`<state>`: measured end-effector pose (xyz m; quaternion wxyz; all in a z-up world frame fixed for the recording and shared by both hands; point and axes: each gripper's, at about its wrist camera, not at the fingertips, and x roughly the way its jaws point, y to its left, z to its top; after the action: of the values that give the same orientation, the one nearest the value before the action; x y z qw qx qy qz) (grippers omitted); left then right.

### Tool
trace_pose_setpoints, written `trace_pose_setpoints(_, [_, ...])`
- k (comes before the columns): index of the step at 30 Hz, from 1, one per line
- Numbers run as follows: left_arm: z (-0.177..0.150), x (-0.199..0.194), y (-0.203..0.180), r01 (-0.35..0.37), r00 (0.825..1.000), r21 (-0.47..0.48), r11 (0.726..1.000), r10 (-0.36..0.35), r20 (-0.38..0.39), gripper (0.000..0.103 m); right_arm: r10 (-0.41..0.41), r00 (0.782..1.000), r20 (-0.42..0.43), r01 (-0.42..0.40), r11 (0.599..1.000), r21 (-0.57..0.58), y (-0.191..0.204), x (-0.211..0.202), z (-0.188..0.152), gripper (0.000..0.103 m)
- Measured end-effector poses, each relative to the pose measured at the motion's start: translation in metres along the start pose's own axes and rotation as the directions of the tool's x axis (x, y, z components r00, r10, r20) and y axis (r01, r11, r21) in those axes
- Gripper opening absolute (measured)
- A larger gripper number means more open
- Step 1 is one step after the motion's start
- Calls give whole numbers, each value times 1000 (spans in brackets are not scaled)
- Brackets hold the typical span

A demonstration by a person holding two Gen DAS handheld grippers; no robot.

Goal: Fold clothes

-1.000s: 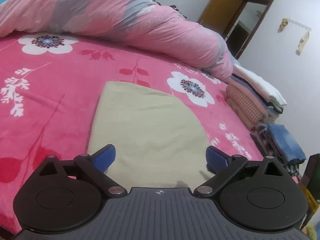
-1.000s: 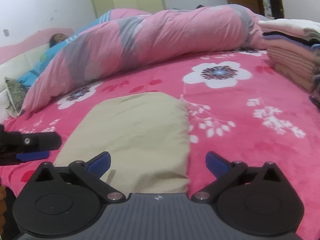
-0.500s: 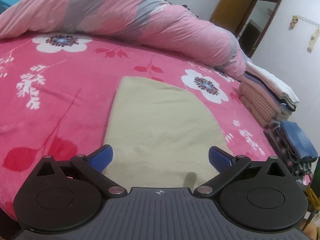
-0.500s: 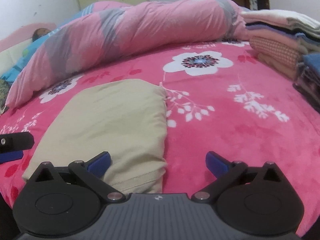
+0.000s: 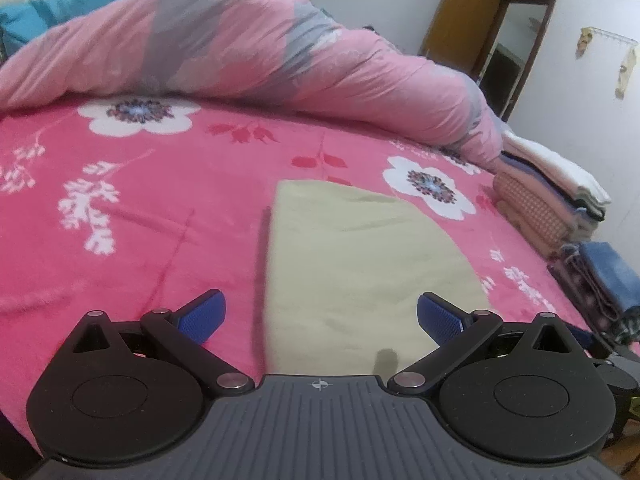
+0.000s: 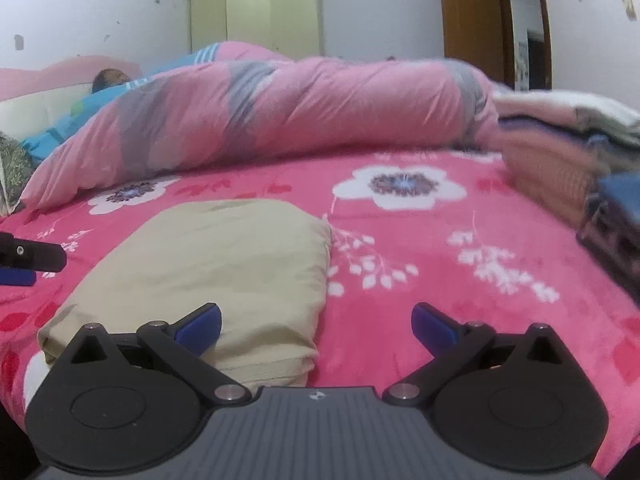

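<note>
- Beige folded garment [image 5: 360,276], one only, lies flat on the bed near its front edge; in the right wrist view [image 6: 224,272] it shows as a thick folded rectangle with a stitched hem at the near end.
- One stack of folded clothes [image 5: 548,200] at the bed's right side: white on top, purple and checked pink layers below; beside it, nearer the camera, a blue denim piece [image 5: 612,272] on dark fabric.
- One rolled pink-and-grey duvet [image 5: 248,56] across the far side of the bed.
- Two grippers. Left gripper [image 5: 320,316]: jaws spread wide, empty, blue fingertips [image 5: 204,314] above the bed; left tip over the blanket just beside the garment's left edge, right tip over the garment's near right part.
- Right gripper [image 6: 316,324]: jaws spread wide, nothing between them; left tip over the garment's near right corner, right tip over bare blanket.
- Tip of the left gripper is visible at the left edge of the right wrist view [image 6: 28,258], left of the garment, apart from it.
- Bed covered by a hot-pink fleece blanket [image 5: 140,216] with white flowers and sprigs.
- Room: white walls, brown wooden door [image 5: 460,12] open at the back right, pale yellow wardrobe [image 6: 256,16] behind the bed.
- A person lies under a blue cover [image 6: 56,128] at the head of the bed.
</note>
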<state>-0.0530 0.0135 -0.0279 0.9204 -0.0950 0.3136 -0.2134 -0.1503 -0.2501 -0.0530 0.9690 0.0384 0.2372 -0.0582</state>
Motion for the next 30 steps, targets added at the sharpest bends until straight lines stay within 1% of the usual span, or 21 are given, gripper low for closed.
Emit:
trace_pose_setpoints(3, [-4, -11, 9, -3, 1000, 14, 1000, 2, 26, 103, -13, 1000, 2, 13, 1000, -16, 6, -5, 3, 103])
trace_pose_setpoints(5, [-8, -15, 14, 3, 1000, 51, 999, -4, 7, 102, -14, 1000, -4, 14, 1000, -21, 8, -7, 5, 103])
trace_pose_setpoints(8, [-21, -21, 14, -22, 1000, 149, 989, 23, -8, 100, -4, 1000, -24, 4, 1000, -21, 8, -9, 8, 103])
trace_pose_setpoints(11, [-32, -25, 8, -51, 999, 246, 968, 53, 1, 98, 8, 999, -42, -9, 1000, -21, 8, -11, 11, 103])
trace_pose_setpoints(12, [-35, -25, 6, -50, 999, 267, 962, 50, 4, 98, 37, 999, -35, -38, 999, -26, 10, -13, 10, 103])
trace_pose_setpoints(14, [-38, -26, -1, -41, 999, 312, 949, 38, 17, 95, 93, 995, -24, -94, 994, -56, 16, -18, 9, 102])
trace_pose_setpoints(16, [-41, -24, -10, -31, 999, 360, 932, 21, 33, 94, 131, 991, -11, -131, 985, -115, 24, -26, 6, 100])
trace_pose_setpoints(17, [-42, -23, -14, -25, 999, 386, 922, 11, 39, 92, 143, 990, -8, -143, 978, -151, 28, -30, 3, 100])
trace_pose_setpoints(19, [-46, -19, -24, -21, 999, 446, 895, 1, 44, 90, 141, 990, -8, -140, 965, -222, 36, -37, -4, 93])
trace_pose_setpoints(21, [-52, -14, -34, -18, 999, 512, 859, -1, 38, 88, 114, 993, -21, -116, 955, -275, 40, -41, -12, 83])
trace_pose_setpoints(22, [-54, -11, -39, -17, 999, 537, 843, -1, 33, 88, 109, 994, -26, -112, 951, -288, 40, -41, -15, 81])
trace_pose_setpoints(24, [-58, -6, -47, -13, 1000, 571, 821, 2, 20, 85, 101, 994, -36, -107, 944, -313, 41, -39, -20, 75])
trace_pose_setpoints(25, [-59, -3, -50, -14, 1000, 583, 812, 6, 17, 85, 95, 995, -39, -102, 940, -324, 43, -36, -20, 75])
trace_pose_setpoints(27, [-58, 3, -54, -24, 1000, 585, 811, 14, 22, 85, 92, 995, -35, -99, 933, -345, 48, -25, -20, 74])
trace_pose_setpoints(30, [-52, 10, -56, -28, 1000, 555, 832, 17, 26, 85, 102, 994, -30, -106, 933, -343, 53, -6, -16, 72])
